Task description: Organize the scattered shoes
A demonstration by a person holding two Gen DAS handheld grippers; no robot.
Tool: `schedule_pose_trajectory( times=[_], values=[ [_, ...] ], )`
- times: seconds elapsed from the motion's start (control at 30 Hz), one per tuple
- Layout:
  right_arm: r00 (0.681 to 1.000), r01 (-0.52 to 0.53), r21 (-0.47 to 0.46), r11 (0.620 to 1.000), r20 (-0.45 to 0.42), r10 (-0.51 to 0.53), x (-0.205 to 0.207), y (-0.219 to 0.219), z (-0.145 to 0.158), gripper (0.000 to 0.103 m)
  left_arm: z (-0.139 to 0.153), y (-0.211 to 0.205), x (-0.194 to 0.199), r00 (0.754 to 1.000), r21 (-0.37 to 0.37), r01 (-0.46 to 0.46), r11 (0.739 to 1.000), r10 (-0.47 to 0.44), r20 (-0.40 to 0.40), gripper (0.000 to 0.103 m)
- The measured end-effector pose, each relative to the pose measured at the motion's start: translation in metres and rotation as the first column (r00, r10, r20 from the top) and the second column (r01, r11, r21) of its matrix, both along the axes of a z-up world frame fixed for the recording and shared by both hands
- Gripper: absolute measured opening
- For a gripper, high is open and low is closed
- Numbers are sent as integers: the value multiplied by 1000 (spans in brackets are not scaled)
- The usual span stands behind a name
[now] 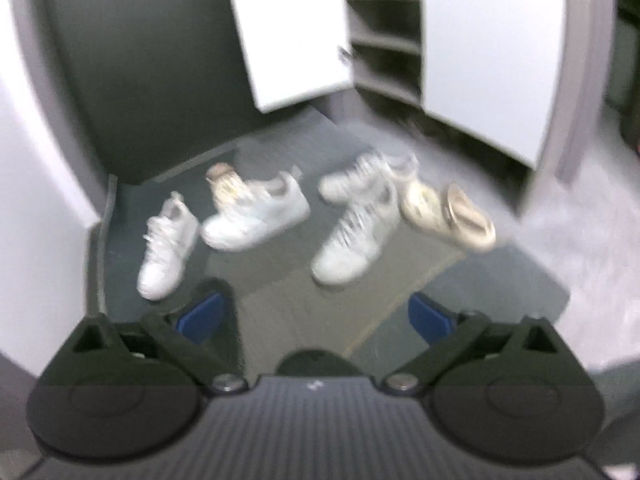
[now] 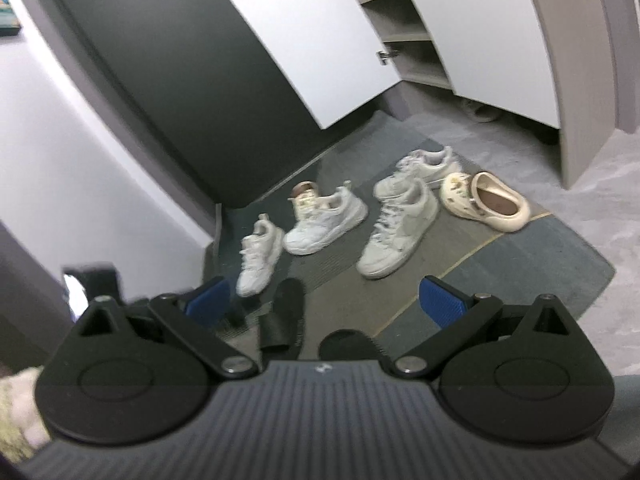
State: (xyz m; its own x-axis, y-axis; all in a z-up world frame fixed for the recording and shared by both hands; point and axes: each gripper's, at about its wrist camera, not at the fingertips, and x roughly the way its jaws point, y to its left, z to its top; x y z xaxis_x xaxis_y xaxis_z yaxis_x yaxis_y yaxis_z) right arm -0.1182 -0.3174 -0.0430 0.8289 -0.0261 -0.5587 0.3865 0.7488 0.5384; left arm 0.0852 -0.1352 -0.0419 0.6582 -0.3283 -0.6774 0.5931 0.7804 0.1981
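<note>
We see both hand-held grippers released, jaws spread wide with nothing between the blue pads, held above a grey doormat point(image 2: 532, 264) on the floor. The left hand-held gripper point(image 1: 316, 314) looks down on a blurred scene; the right hand-held gripper point(image 2: 326, 300) gives us the sharper view.

In the right wrist view, the shoes lie scattered on the mat ahead of the jaws. At about 11 o'clock from the right gripper lies a small white sneaker point(image 2: 258, 256), toe towards us. Just beside it, towards 12 o'clock, a chunky white sneaker point(image 2: 326, 220) lies crosswise, with a beige clog point(image 2: 304, 192) partly hidden behind its heel. At 1 o'clock a large off-white sneaker point(image 2: 400, 232) points its toe towards us, touching another white sneaker point(image 2: 424, 164) behind it. Further round, near 2 o'clock, a cream clog point(image 2: 486, 200) with charms on its toe rests with its opening facing up. Close under the gripper, near 12 o'clock, lie a black slide sandal point(image 2: 284, 316) and the dark edge of what may be a second.

Beyond the mat at 1 o'clock stands a shoe cabinet point(image 2: 404, 28) with a white door point(image 2: 308, 36) swung open, its shelves visible. Something pale sits in the gap below the cabinet; we cannot tell what it is.

In the left wrist view the same white sneakers point(image 1: 256, 216) and cream clog point(image 1: 452, 212) appear ahead, smeared by motion.
</note>
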Motion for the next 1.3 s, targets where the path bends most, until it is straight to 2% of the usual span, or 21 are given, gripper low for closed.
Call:
schedule_pose_trajectory(
  times=[0.07,0.17,0.27,0.37,0.4,0.5,0.57,0.6,0.67,0.73,0.83,0.93,1.0,1.07,1.17,1.23,1.3],
  values=[
    [999,-36,11,999,3,36,0,0,-2,103,33,12,3,993,12,-107,994,107,44,103],
    [995,-102,26,994,-6,102,4,3,-7,103,72,44,-1,960,-93,-261,961,269,82,103],
    [969,-225,42,973,-93,228,24,14,-19,103,92,62,-8,943,-150,-314,938,327,70,103],
    [910,-385,-32,923,-180,373,51,43,-35,103,107,78,-22,938,-220,-335,916,346,13,103],
    [882,-443,-68,894,-213,420,62,56,-41,103,109,81,-27,939,-236,-334,912,344,-3,103],
    [766,-626,-170,761,-317,559,103,101,-73,103,108,92,-50,939,-283,-338,898,342,-36,103],
    [724,-674,-199,711,-367,584,125,122,-96,103,103,96,-66,941,-300,-333,894,335,-48,103],
    [704,-693,-212,689,-402,585,145,134,-119,103,100,96,-74,947,-303,-318,898,317,-54,103],
    [706,-689,-220,691,-421,570,171,145,-153,103,92,96,-87,956,-303,-292,907,288,-58,103],
    [723,-671,-223,707,-408,558,191,149,-180,103,80,93,-97,961,-288,-274,918,271,-50,103],
    [772,-615,-230,754,-371,517,212,150,-227,103,68,88,-109,975,-248,-222,943,217,-44,103],
    [791,-580,-229,782,-389,473,223,151,-268,103,65,87,-113,987,-236,-160,959,154,-43,103],
    [781,-590,-240,771,-411,470,229,152,-290,103,64,87,-112,991,-239,-136,961,130,-42,103],
    [754,-625,-255,738,-443,485,239,154,-317,103,61,88,-109,993,-239,-120,964,111,-48,103],
    [738,-639,-252,727,-468,486,249,156,-338,103,53,89,-97,990,-228,-127,965,109,-91,103],
    [744,-633,-274,724,-475,470,255,159,-348,103,46,90,-85,980,-213,-159,964,129,-149,103],
    [764,-598,-288,748,-488,422,261,157,-358,103,46,90,-78,974,-220,-168,961,127,-186,103]
  ],
)
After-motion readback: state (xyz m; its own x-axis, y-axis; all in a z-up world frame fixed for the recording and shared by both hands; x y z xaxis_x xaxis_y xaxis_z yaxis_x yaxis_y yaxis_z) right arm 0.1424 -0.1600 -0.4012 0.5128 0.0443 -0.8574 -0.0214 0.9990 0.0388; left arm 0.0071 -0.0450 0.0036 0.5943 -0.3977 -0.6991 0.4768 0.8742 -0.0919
